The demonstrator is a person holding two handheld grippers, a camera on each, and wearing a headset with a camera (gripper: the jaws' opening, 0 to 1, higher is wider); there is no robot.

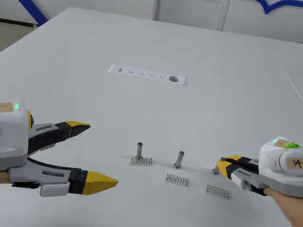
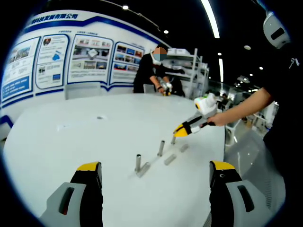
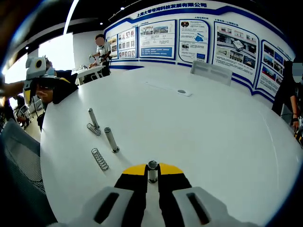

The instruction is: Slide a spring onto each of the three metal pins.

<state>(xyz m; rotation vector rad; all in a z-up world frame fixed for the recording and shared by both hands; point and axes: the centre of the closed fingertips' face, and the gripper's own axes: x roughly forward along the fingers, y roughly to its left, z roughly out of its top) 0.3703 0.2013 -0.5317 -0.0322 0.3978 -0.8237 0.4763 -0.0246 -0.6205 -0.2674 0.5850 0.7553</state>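
White worktop [image 1: 199, 52]: three metal pins [image 1: 139, 150] upright, a spring [image 1: 177, 179] lying beside each. Fingers of right gripper [image 1: 221, 164] closed on end pin [image 1: 216, 169]; those of left gripper [image 1: 102, 152] wide, empty. Springs likely light, squashy, rolling: pinch mid-coil, gently.
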